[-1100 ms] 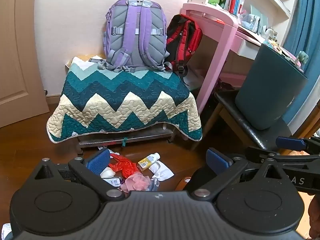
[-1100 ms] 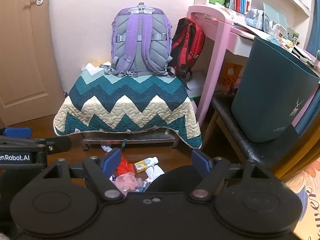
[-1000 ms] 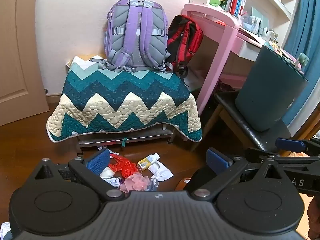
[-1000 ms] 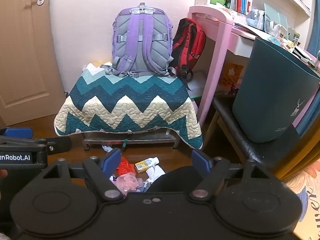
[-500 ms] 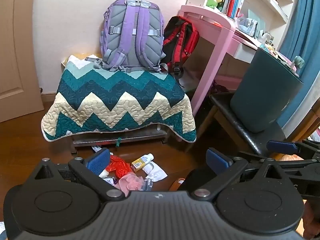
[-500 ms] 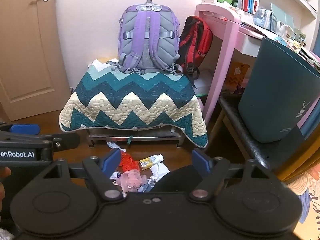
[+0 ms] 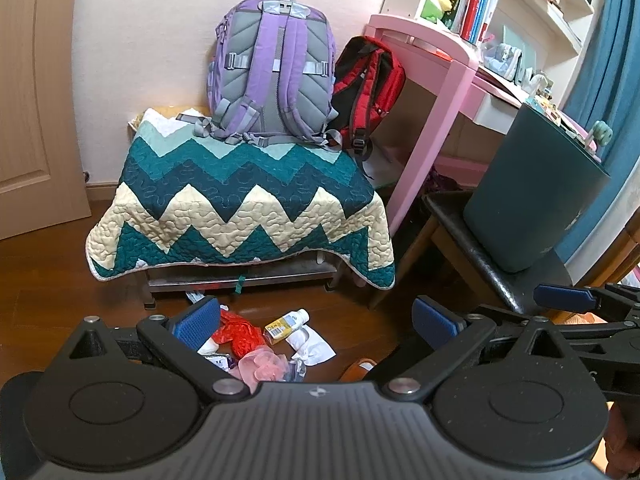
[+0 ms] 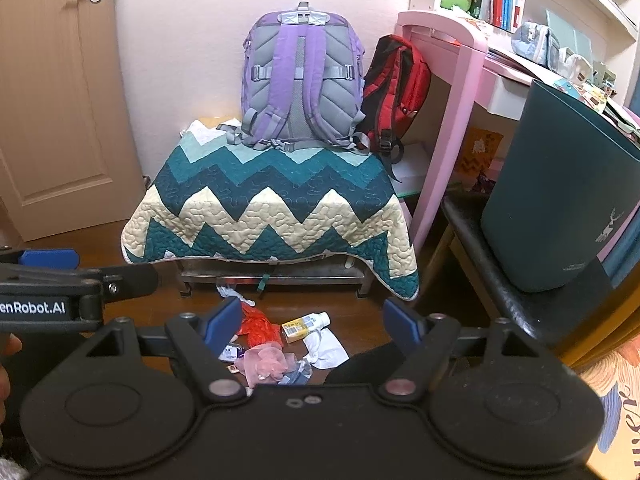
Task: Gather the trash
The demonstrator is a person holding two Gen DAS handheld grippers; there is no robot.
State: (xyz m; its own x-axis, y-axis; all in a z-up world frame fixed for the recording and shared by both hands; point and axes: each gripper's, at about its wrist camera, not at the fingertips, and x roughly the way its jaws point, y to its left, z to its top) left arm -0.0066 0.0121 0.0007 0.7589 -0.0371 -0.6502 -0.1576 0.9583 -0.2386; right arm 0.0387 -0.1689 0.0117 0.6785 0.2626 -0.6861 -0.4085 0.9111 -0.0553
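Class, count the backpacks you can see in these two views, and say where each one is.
2. The purple backpack stands upright on the zigzag quilt against the wall; the red backpack hangs beside it by the pink desk. Others may be hidden.

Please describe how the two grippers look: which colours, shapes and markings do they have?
Both are matte black plastic. The left gripper and right gripper each have two angled fingers with ribbed blue pads and silver pivot screws above two round housings. The left gripper's side carries white lettering "enRobot.AI". No cables show.
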